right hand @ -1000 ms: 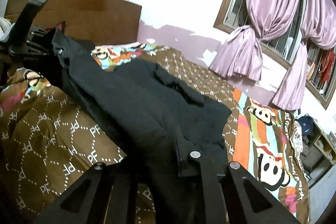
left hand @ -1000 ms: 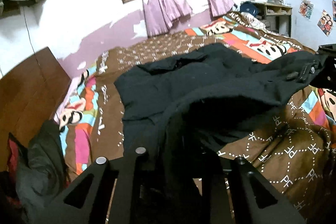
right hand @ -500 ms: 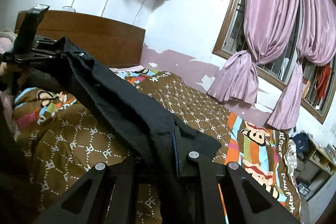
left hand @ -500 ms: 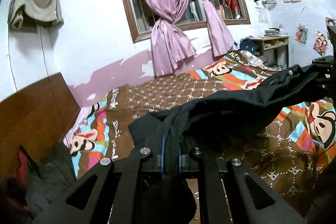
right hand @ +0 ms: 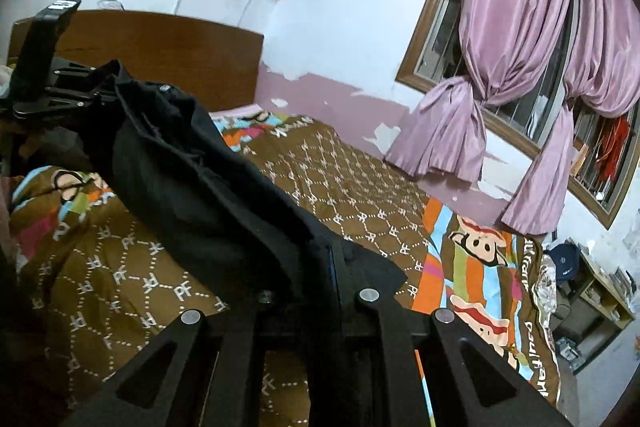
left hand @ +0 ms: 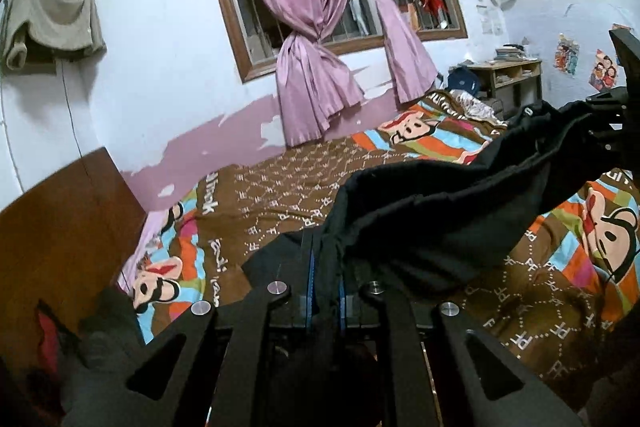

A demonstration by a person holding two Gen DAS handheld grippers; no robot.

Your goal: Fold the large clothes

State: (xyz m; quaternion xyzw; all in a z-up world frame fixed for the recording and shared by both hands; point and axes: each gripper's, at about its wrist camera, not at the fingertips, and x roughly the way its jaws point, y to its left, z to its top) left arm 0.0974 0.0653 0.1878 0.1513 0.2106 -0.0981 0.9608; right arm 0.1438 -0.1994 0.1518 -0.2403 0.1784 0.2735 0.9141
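Note:
A large black garment (left hand: 440, 211) hangs stretched in the air between my two grippers, above the bed. My left gripper (left hand: 324, 279) is shut on one end of it; the cloth bunches between its fingers. My right gripper (right hand: 328, 267) is shut on the other end. In the right wrist view the garment (right hand: 200, 179) runs up to the left gripper (right hand: 60, 91) at far left. In the left wrist view the right gripper (left hand: 612, 115) shows at far right, holding the cloth. The garment's lower part hangs out of sight below the grippers.
The bed has a brown patterned cover (left hand: 288, 195) with bright cartoon monkey stripes (right hand: 476, 267). A wooden headboard (right hand: 160, 47) stands at one end. Dark clothes (left hand: 104, 339) lie by the headboard. Pink curtains (left hand: 316, 75) hang at the window; a shelf (left hand: 508, 75) stands beyond the bed.
Both grippers have risen, lifting the black garment off the bed. It lay spread on the cover a second ago and now hangs taut between them.

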